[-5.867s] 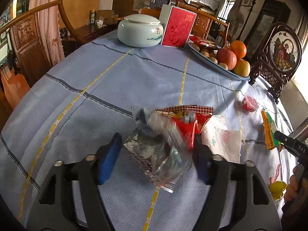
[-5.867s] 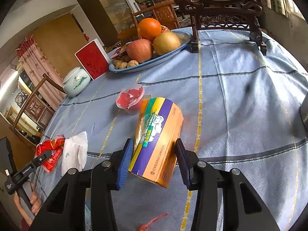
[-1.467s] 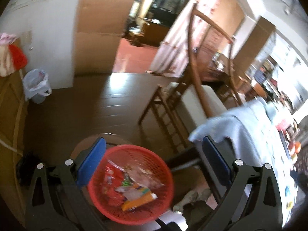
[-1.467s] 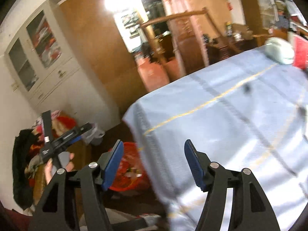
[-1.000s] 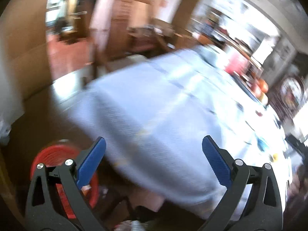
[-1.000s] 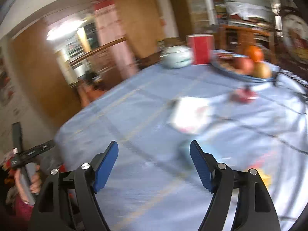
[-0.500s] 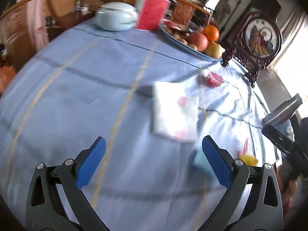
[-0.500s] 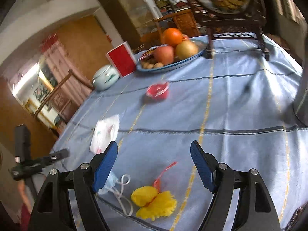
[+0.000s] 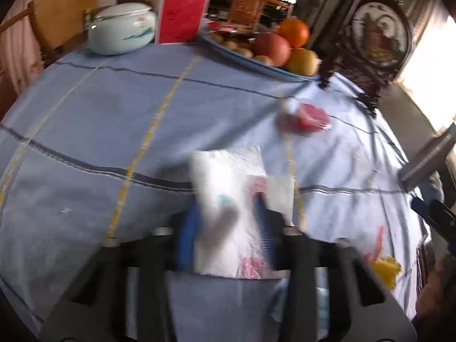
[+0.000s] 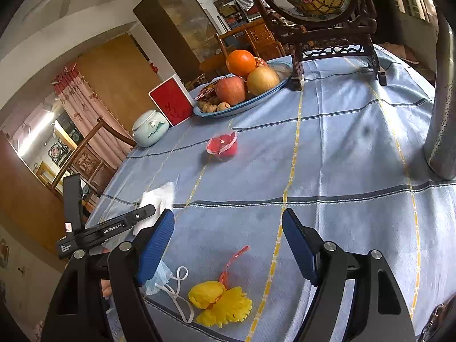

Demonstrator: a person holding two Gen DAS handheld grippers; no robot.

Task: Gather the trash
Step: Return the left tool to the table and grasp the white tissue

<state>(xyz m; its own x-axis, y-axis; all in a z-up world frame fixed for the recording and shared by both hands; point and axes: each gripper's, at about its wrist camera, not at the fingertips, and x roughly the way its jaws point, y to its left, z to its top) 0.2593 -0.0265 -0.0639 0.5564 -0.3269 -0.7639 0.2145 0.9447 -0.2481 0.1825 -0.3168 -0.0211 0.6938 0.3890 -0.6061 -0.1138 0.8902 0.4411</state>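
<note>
The left gripper (image 9: 226,228) pinches a white napkin (image 9: 230,196) printed with pink and teal, lying on the blue tablecloth (image 9: 85,119) between its fingers. The right gripper (image 10: 228,245) hangs spread above yellow scrap (image 10: 221,302); the other handle reads "GenRobot.AI".

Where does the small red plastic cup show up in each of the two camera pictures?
Left wrist view: the small red plastic cup lies upper right of centre, blurred, beyond the white paper napkin.
Right wrist view: it sits just left of centre, on the blue tablecloth.
Shared landmark: the blue plate of fruit lies right behind it in both.
</note>
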